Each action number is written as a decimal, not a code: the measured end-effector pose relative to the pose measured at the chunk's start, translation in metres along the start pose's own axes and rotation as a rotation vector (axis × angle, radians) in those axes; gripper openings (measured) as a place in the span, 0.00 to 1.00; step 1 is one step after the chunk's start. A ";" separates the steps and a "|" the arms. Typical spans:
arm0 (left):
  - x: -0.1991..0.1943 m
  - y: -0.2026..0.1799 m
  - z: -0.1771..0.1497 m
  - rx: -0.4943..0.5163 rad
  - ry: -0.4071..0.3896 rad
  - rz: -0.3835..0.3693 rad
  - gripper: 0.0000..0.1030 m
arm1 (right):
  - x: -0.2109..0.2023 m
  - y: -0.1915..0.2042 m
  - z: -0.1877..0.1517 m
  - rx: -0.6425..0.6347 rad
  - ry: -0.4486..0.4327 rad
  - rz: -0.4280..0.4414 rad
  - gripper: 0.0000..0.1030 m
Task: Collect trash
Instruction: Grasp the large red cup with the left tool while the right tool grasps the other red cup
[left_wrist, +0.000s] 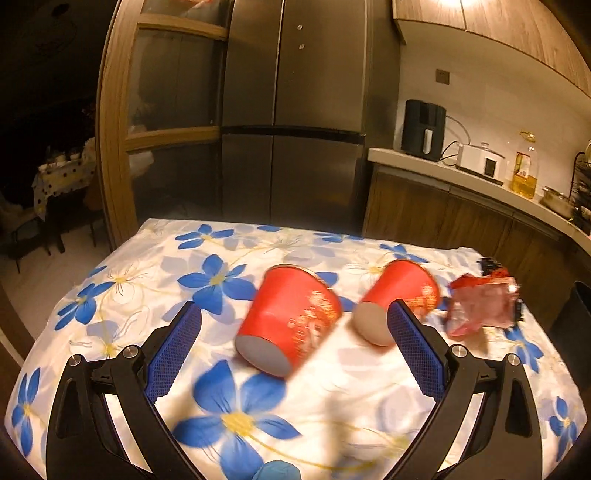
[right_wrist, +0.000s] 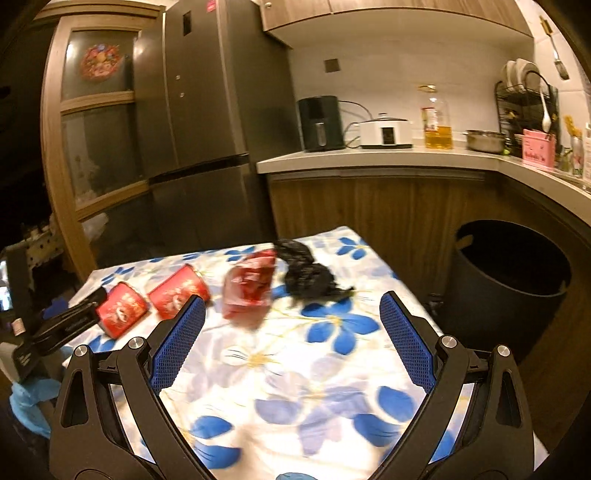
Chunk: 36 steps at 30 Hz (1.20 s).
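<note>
- Far left, the left gripper (left_wrist: 295, 328) is being held with jaws spread wide, nothing pinched, and the near red cup (left_wrist: 290, 325) is lying tipped over just ahead of it on the floral tablecloth (left_wrist: 110, 295), base toward the camera, rim away.
- A second red cup (left_wrist: 399, 299) is lying beside that, same tilt.
- Next, the red wrapper (right_wrist: 249, 291) and black bag (right_wrist: 308, 275) are sitting ahead of the right gripper (right_wrist: 291, 317), also gaping and empty.
- Far right, the dark bin (right_wrist: 513, 273) is waiting off the table edge, so the right side is probably closer.
</note>
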<state>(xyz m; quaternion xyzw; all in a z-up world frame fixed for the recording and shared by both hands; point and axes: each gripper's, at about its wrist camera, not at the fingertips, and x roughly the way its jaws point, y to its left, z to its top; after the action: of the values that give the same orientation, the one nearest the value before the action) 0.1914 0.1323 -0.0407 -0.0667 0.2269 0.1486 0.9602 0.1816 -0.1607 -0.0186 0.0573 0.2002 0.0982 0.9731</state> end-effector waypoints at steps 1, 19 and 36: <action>0.005 0.002 0.000 -0.001 0.014 -0.009 0.93 | 0.003 0.005 0.000 -0.005 0.001 0.007 0.91; 0.065 0.022 -0.001 -0.031 0.226 -0.157 0.76 | 0.029 0.055 0.000 -0.040 0.019 0.042 0.91; 0.075 0.020 -0.011 -0.042 0.271 -0.221 0.58 | 0.040 0.066 -0.006 -0.049 0.045 0.045 0.91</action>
<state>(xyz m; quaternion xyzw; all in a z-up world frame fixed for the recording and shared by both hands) 0.2448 0.1685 -0.0860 -0.1308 0.3424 0.0365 0.9297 0.2039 -0.0873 -0.0295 0.0358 0.2182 0.1264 0.9670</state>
